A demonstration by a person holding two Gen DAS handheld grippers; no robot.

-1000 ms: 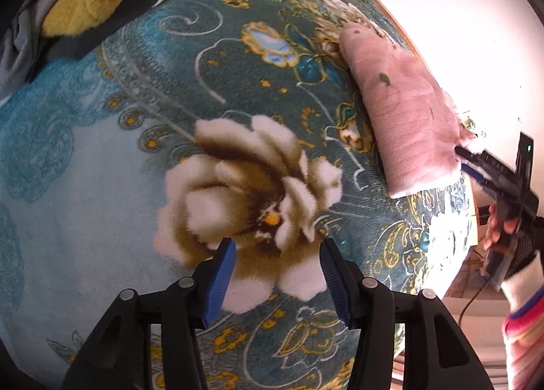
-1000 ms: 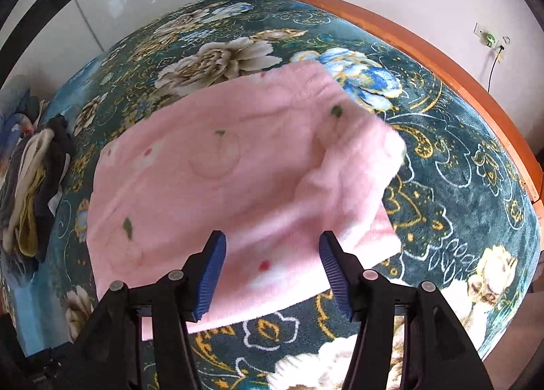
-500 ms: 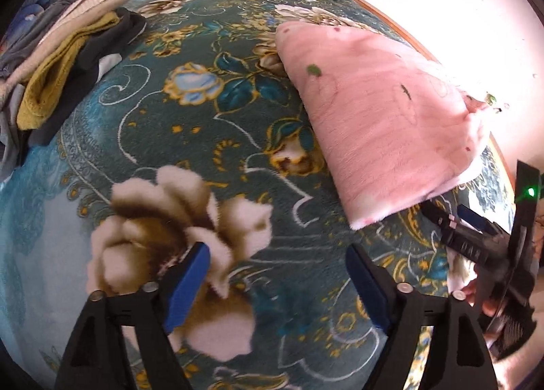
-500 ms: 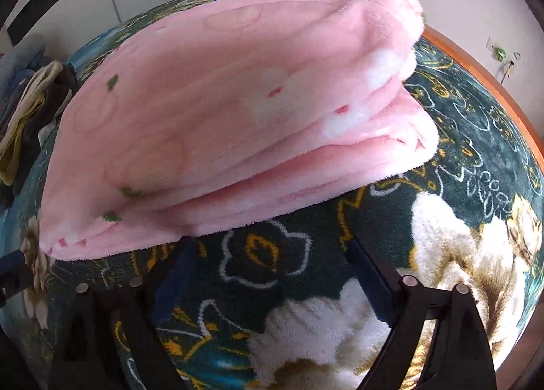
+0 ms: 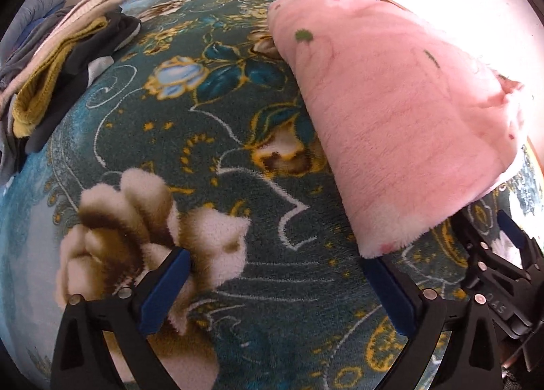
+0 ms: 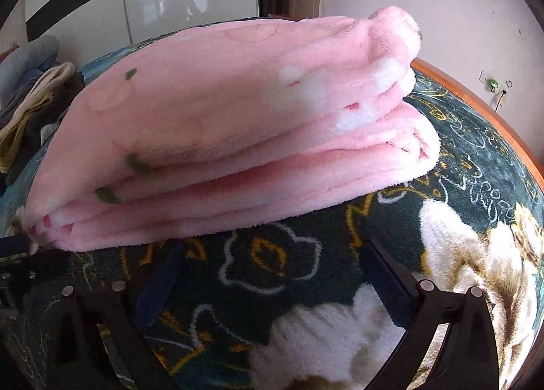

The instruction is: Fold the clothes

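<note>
Folded pink fleece blanket (image 6: 231,131) is lying on the bed's floral bedspread (image 5: 217,158), both tools empty.

The blanket is sitting in several plush layers, dotted with green and red marks, its near edge just ahead of both tools. The left tool (image 5: 282,291) and right tool (image 6: 268,284) have just been opening and are gaping wide, nothing between them; a second ago they were narrower and farther off. A clothes pile (image 5: 57,60) is lying well apart.
</note>
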